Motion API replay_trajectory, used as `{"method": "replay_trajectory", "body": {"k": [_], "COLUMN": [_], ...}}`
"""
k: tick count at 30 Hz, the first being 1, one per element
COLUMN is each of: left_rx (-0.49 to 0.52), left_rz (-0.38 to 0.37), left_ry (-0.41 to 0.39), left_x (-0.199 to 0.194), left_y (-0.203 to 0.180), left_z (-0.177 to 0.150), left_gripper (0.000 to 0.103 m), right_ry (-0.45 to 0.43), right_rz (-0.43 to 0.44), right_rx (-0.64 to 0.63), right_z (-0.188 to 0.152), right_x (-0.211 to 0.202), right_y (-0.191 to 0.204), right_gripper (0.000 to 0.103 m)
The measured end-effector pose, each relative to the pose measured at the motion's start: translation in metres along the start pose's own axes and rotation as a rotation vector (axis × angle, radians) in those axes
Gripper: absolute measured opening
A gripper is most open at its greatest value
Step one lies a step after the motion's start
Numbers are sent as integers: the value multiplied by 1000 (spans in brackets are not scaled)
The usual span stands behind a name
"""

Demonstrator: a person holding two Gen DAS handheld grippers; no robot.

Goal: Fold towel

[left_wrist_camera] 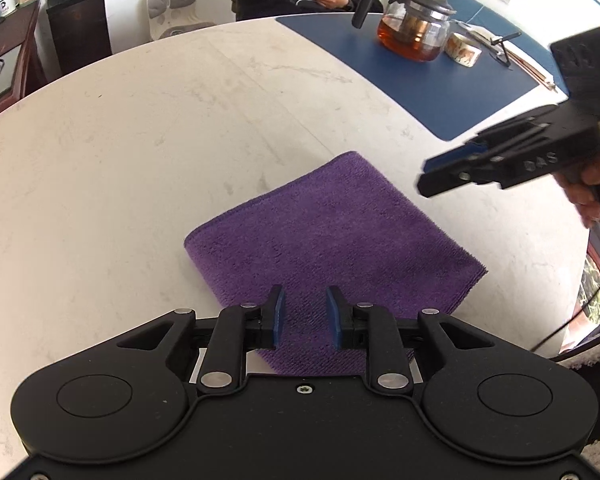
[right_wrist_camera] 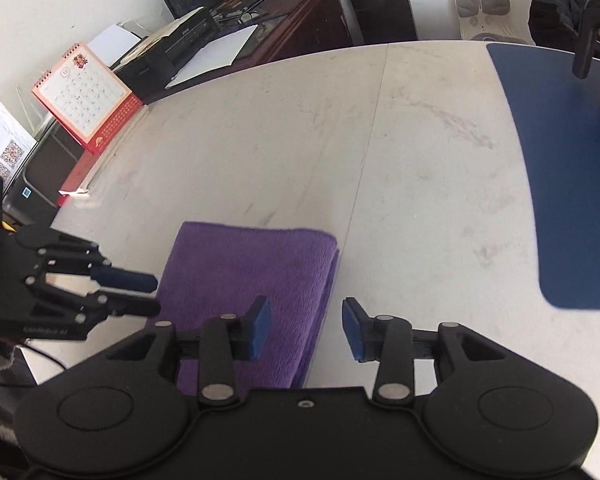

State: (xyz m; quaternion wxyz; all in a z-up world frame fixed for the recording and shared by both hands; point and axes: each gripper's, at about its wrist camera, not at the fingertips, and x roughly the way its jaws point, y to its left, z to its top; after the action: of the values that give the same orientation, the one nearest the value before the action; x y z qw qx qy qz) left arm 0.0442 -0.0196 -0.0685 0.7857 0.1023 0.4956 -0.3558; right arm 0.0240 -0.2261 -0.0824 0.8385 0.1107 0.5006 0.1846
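We had the towel (left_wrist_camera: 332,248) lying folded into a compact stack on the table (left_wrist_camera: 139,140), so both grippers hung clear above it. Our left gripper (left_wrist_camera: 304,316) kept its fingers slightly apart, holding nothing. Our right gripper (right_wrist_camera: 304,328) stood with fingers apart over the towel's edge, empty, probably because the fold looked finished.

My table (left_wrist_camera: 147,128) is pale and marble-like, faintly scuffed, with a thin seam running from near to far. The purple towel (left_wrist_camera: 332,240) lies folded flat on it, near me. Far to the right lies a blue mat (left_wrist_camera: 432,92), and on that mat stand a glass teapot (left_wrist_camera: 414,30) of amber tea and a small patterned cup (left_wrist_camera: 462,49) just beside it.
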Motion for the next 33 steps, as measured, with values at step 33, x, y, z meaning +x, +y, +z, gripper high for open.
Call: {"method": "replay_trajectory", "body": {"k": [33], "left_rx": [72], "left_rz": [-60], "left_ry": [45], "left_x": [8], "left_y": [-30], "left_z": [-19], "left_gripper": [25], "right_ry": [-20], "right_rz": [59], "right_rx": [-502], "right_z": [-44], "right_x": [-27], "right_y": [64], "right_gripper": [20]}}
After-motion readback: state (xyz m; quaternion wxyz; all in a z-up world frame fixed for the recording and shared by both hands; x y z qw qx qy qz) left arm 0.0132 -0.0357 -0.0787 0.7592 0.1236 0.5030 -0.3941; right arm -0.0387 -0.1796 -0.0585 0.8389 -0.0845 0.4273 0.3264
